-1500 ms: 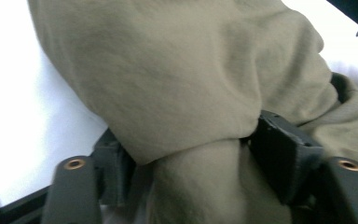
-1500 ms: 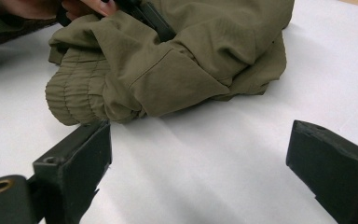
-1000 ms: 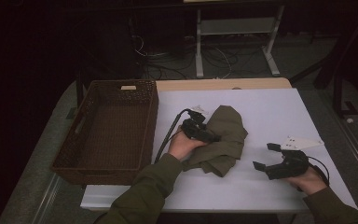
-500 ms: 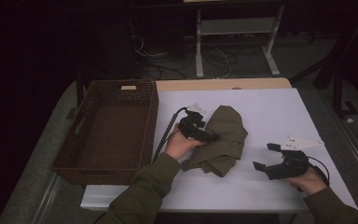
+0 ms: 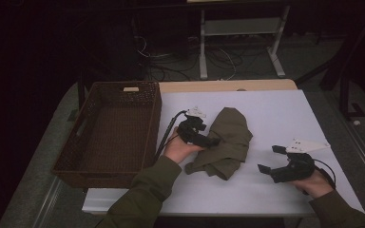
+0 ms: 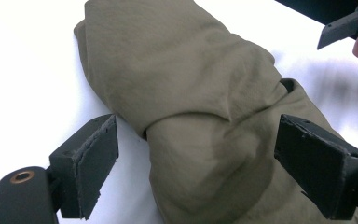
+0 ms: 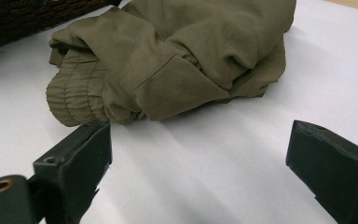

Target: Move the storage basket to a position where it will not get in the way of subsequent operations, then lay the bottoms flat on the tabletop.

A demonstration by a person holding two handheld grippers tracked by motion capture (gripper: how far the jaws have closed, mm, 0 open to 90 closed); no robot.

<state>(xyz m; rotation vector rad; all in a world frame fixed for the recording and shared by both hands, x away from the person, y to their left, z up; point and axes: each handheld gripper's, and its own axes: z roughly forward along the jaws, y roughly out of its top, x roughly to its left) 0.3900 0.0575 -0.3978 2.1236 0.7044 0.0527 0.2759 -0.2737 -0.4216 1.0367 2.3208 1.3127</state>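
An olive-green garment [image 5: 225, 142] lies crumpled in the middle of the white table [image 5: 275, 107]. My left gripper [image 5: 213, 141] hovers over the garment's left side, open. In the left gripper view its jaws [image 6: 198, 140] straddle a rolled fold of the garment [image 6: 191, 93] without pressing on it. My right gripper [image 5: 271, 159] rests low to the garment's right, open and holding nothing. Its own view [image 7: 200, 140] looks across bare table at the garment [image 7: 177, 60], whose ribbed cuff [image 7: 72, 102] points toward the jaws.
A dark brown wicker basket [image 5: 149, 126] stands at the table's left, with nothing visible inside. The right gripper's jaw tip [image 6: 342, 28] shows at the top right of the left gripper view. Beyond the table are cables and a white stand [image 5: 240, 28] on the floor.
My left gripper has lifted slightly over the garment. The garment and the right gripper have stayed where they were.
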